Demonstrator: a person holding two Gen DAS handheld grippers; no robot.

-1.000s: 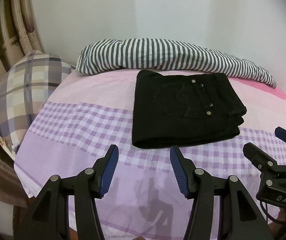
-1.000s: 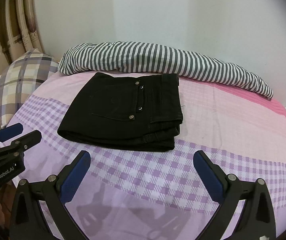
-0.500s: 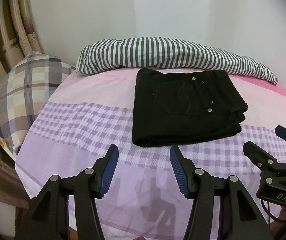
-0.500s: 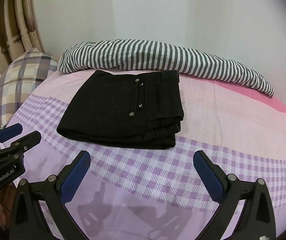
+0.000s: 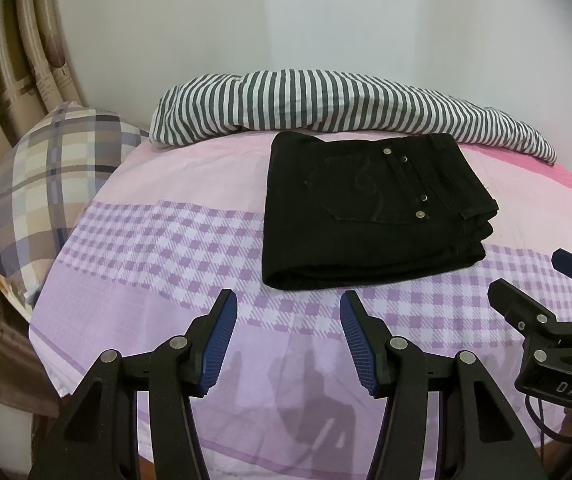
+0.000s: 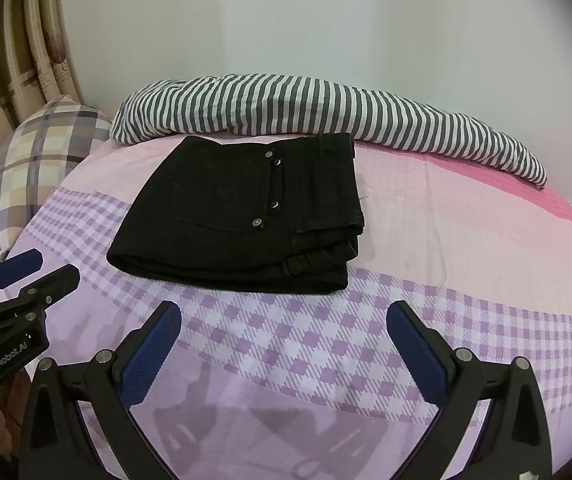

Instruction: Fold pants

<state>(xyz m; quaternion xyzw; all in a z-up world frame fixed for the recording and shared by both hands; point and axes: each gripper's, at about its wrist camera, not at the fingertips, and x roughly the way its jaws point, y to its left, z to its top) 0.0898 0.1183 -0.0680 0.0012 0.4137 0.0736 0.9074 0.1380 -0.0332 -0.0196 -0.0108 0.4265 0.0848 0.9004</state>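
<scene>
Black pants (image 5: 369,216) (image 6: 242,220) lie folded into a thick rectangle on the bed, back pocket and metal rivets facing up. My left gripper (image 5: 287,338) hovers over the sheet just in front of the pants, jaws open with nothing between the blue pads. My right gripper (image 6: 284,354) also hangs in front of the pants, jaws spread wide and empty. Each gripper shows at the edge of the other's view: the right gripper (image 5: 557,300) and the left gripper (image 6: 26,280).
The bed carries a pink and purple checked sheet (image 5: 158,248) (image 6: 465,240). A striped grey and white blanket (image 5: 325,104) (image 6: 317,108) lies rolled along the wall behind the pants. A plaid pillow (image 5: 42,176) (image 6: 42,148) sits at the left, by a curtain (image 5: 14,68).
Both views have dipped very slightly, so the pants sit a touch higher in frame. The jaws and the pants are unchanged.
</scene>
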